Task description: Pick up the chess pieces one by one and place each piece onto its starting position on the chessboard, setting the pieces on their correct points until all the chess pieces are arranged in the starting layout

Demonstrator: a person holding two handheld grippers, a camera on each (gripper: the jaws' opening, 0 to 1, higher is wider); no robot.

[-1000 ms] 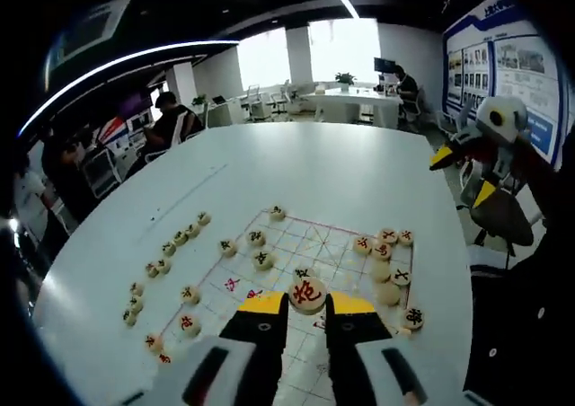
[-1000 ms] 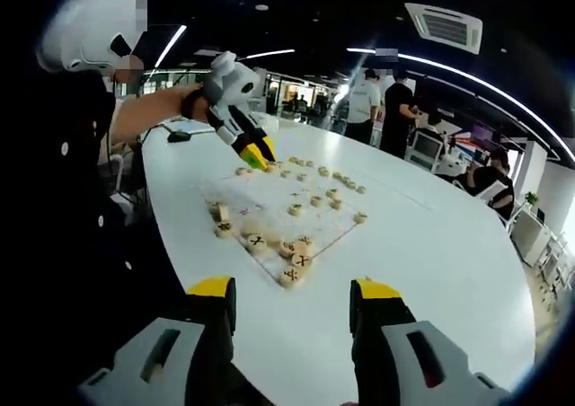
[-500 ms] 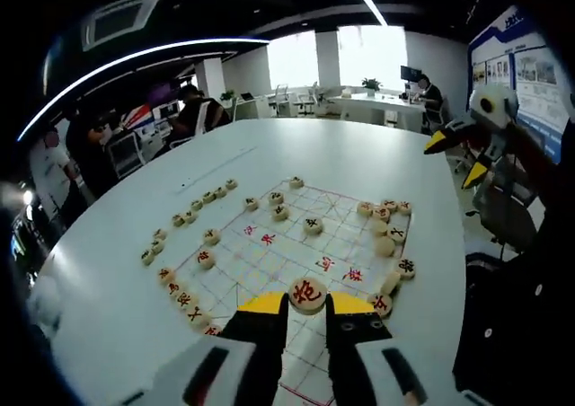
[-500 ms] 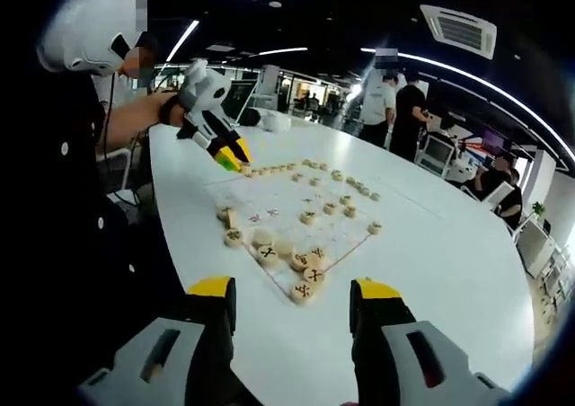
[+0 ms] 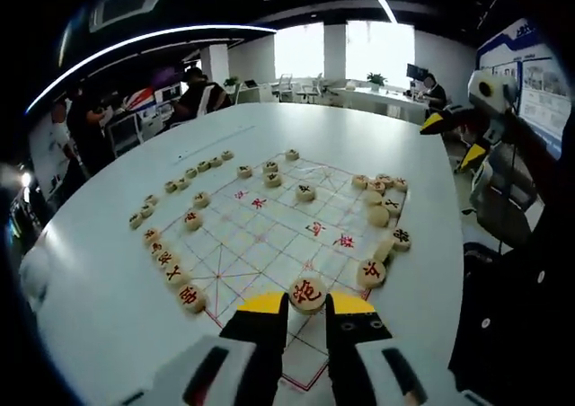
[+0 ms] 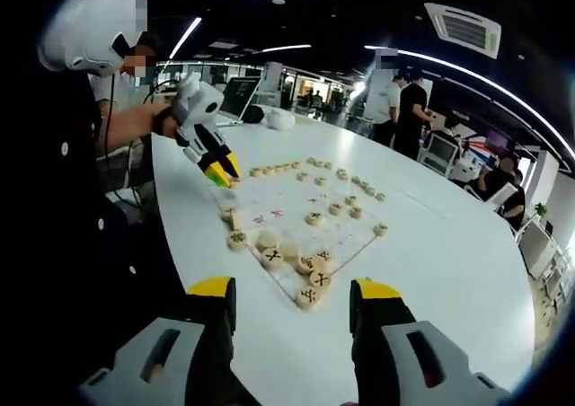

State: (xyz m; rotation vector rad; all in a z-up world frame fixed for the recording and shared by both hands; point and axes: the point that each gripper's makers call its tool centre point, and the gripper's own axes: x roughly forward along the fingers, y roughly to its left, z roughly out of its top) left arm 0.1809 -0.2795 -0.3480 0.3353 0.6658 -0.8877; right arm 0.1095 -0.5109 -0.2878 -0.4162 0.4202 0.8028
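Note:
In the left gripper view my left gripper (image 5: pixel 307 305) is shut on a round wooden chess piece with a red character (image 5: pixel 307 293), held above the near edge of the chessboard (image 5: pixel 269 240). Several pieces (image 5: pixel 193 168) line the board's far left edge, and a loose cluster of pieces (image 5: pixel 382 199) lies along its right side. My right gripper (image 6: pixel 292 303) stands open with nothing between its fingers, well back from the board (image 6: pixel 301 222). The right gripper view shows the left gripper (image 6: pixel 216 166) over the board's far corner, and the left gripper view shows the right gripper (image 5: pixel 454 136) at the right.
The board lies on a large white round table (image 5: pixel 359 145). A person's arm (image 6: pixel 135 123) holds the left gripper. Several people (image 6: pixel 400 110) stand or sit beyond the table. Office desks and chairs (image 5: pixel 359 101) fill the background.
My left gripper has drawn back toward the board's near edge with the red piece still in it, so the board now lies further ahead. The right gripper has stayed open and nearly still.

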